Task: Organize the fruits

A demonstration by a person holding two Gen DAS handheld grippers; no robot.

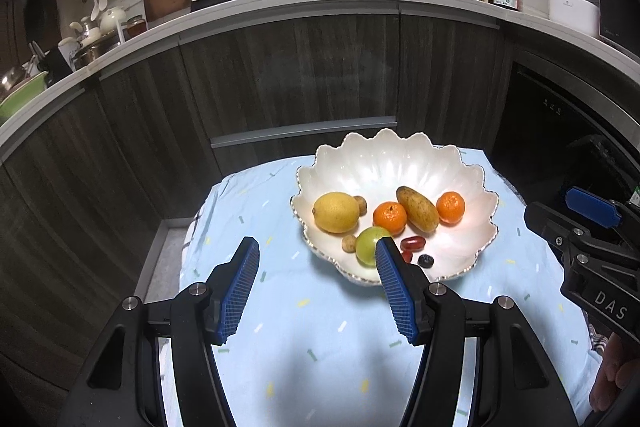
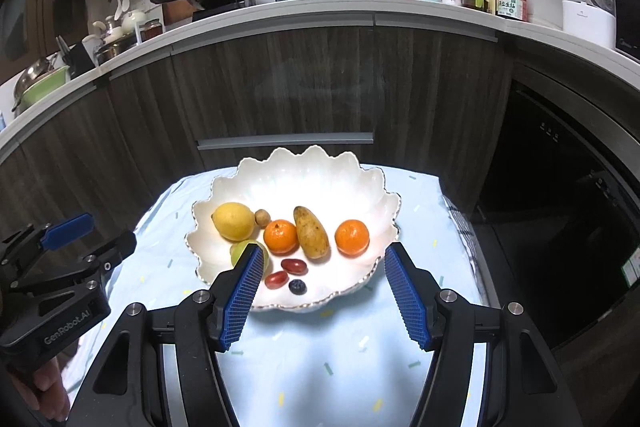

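In the left view the left gripper (image 1: 316,261) hung open and empty near the white bowl (image 1: 400,155) of fruit, and in the right view the right gripper (image 2: 320,265) did too, above the round, probably slippery orange (image 2: 281,235), best pinched around its middle.

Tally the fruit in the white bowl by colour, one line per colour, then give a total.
Yellow, the lemon: 1
Orange, the mandarins: 2
Green, the green fruit: 1
Yellow-brown, the long speckled fruit: 1
Tan, the small round fruits: 2
Red, the small oval fruits: 2
Dark blue, the blueberry: 1
Total: 10
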